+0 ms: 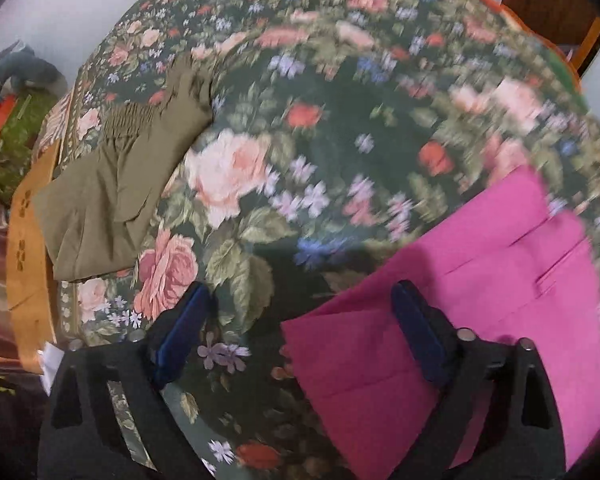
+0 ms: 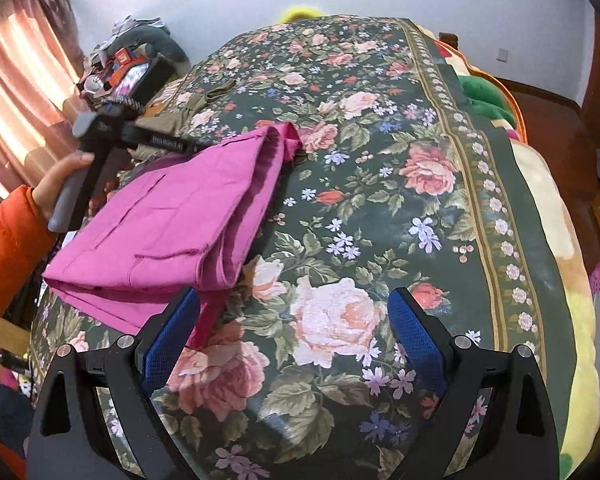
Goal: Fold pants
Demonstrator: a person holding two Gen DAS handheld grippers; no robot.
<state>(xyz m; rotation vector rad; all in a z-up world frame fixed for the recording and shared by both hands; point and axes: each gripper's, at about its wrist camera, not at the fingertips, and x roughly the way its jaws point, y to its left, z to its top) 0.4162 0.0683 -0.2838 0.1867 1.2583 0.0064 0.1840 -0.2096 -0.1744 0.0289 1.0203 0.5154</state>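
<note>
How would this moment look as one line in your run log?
left gripper: open, empty | right gripper: open, empty | pink pants: folded on bed | olive pants: folded aside

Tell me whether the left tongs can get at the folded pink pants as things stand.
Probably yes: the left tongs stand open right over the near corner of the pink pants, with only floral bedspread around and nothing in the way.
</note>
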